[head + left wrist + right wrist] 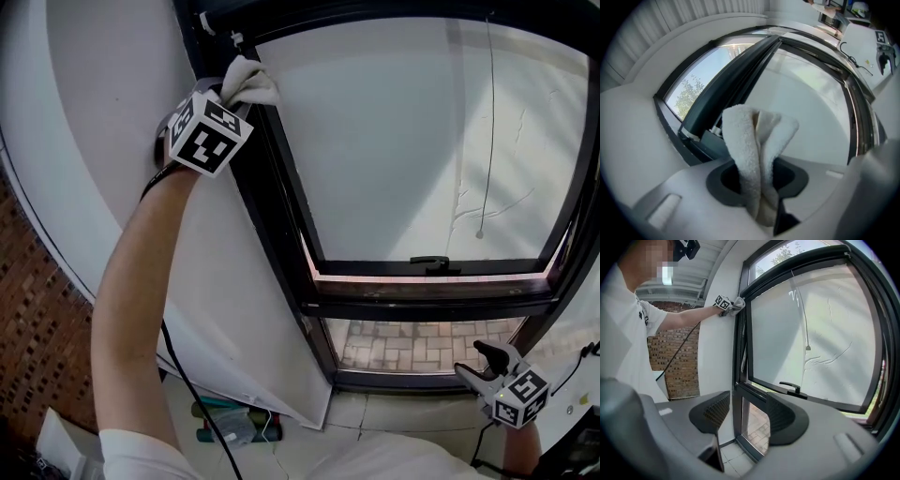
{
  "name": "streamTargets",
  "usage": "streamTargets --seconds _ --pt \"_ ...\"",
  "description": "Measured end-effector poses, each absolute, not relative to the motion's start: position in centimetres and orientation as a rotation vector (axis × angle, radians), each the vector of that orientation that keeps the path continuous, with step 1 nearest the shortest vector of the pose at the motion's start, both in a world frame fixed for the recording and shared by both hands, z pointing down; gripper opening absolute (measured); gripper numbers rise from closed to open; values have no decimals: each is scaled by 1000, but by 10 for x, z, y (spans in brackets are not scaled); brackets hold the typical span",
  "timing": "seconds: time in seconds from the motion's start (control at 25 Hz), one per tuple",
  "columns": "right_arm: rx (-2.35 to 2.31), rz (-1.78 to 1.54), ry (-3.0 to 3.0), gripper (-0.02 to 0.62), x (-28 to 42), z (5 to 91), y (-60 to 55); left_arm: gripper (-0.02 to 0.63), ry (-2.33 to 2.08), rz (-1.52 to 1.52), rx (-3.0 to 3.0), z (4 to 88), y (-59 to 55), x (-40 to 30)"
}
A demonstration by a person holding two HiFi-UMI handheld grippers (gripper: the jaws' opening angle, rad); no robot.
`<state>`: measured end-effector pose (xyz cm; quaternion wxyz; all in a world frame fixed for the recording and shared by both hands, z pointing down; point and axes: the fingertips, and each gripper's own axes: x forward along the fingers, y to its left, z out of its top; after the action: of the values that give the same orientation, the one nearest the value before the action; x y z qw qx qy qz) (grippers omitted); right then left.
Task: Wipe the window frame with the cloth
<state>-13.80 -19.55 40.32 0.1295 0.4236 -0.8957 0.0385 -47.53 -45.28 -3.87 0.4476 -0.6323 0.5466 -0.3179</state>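
Left gripper (757, 190) clamping cloth (754, 140); cloth tip seemingly pressing on window frame (281, 197) just beyond its fingers (723, 183). Right gripper (749, 420) hanging low, fingers spread, gripping nothing.

Pale tiled floor (375, 414) — small, indistinct clutter (230, 424) lies on it.

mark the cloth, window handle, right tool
cloth (757, 150): left gripper view, folded middle.
window handle (429, 262): head view, lever's middle.
right tool (748, 413): right gripper view, midway between its open jaws.
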Motion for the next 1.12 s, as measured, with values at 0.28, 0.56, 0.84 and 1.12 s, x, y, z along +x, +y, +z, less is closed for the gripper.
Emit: streamTargets --seconds 0.28,0.56,0.84,1.12 --pt "1214 93 -2607 247 -145 400 -193 140 1336 -822 -1632 28 -454 -474" --pt "1219 88 -2599 247 -147 398 -188 140 1333 -856 -1639 74 -455 -473" --pt "1226 90 -2584 247 -145 400 -185 140 1323 -877 -1688 119 -456 -471" --pt "1246 88 -2563 247 -140 399 -181 140 1330 -913 -1749 194 -456 -473"
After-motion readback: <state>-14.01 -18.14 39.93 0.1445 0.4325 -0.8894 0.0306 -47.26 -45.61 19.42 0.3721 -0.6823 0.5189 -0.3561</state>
